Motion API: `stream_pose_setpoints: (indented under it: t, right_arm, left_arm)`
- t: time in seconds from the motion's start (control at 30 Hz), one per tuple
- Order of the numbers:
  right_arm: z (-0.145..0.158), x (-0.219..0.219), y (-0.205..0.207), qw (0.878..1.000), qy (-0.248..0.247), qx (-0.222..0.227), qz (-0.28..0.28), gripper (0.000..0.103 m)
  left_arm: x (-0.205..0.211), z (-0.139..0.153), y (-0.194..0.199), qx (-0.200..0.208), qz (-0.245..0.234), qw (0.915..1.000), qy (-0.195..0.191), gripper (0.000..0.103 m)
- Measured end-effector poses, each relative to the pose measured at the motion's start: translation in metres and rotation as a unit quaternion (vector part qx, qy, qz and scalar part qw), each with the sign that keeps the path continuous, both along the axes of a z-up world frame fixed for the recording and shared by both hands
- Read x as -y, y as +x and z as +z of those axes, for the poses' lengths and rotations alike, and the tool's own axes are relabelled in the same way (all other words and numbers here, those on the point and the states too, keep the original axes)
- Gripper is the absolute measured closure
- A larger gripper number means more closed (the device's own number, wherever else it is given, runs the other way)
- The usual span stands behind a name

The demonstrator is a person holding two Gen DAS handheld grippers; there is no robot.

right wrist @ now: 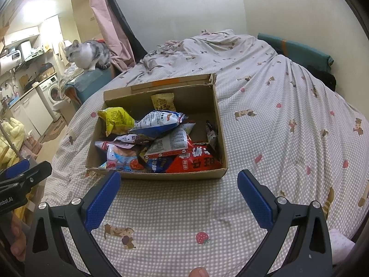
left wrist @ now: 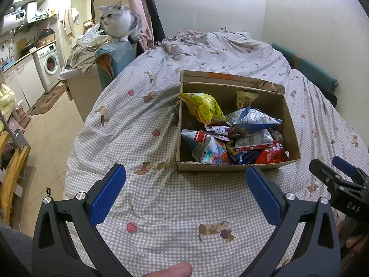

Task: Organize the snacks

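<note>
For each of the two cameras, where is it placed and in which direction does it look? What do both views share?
Left wrist: on the left gripper, looking forward over the bed at the cardboard box of snacks; its open blue fingers, a fingertip and the right gripper show.
Right wrist: on the right gripper, facing the same box; its open fingers, the left gripper and a hand show.
Shared: box, checked sheet, cat.

A bed [left wrist: 161,198] covered by a checked quilt [left wrist: 143,120] printed with strawberries and small animals carries everything. An open cardboard box [left wrist: 230,166] rests directly on it toward 12 o'clock, with rumpled bedding [left wrist: 207,43] behind
</note>
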State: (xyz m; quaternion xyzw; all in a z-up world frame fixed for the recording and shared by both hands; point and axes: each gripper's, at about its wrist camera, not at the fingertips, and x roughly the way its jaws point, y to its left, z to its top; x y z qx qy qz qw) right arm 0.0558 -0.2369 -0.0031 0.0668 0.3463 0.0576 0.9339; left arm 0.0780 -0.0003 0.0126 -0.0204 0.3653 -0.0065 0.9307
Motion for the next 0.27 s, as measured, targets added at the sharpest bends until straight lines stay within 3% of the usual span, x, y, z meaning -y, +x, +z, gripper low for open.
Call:
stream_pose_setpoints:
  t: [0.27]
  right_arm:
    - [0.0003,-0.0008,0.0013,1.0,0.001,-0.002,-0.002,0.0]
  left_arm:
    - [0.0005,-0.0008,-0.0004,-0.002,0.0,1.0,-0.003,0.0]
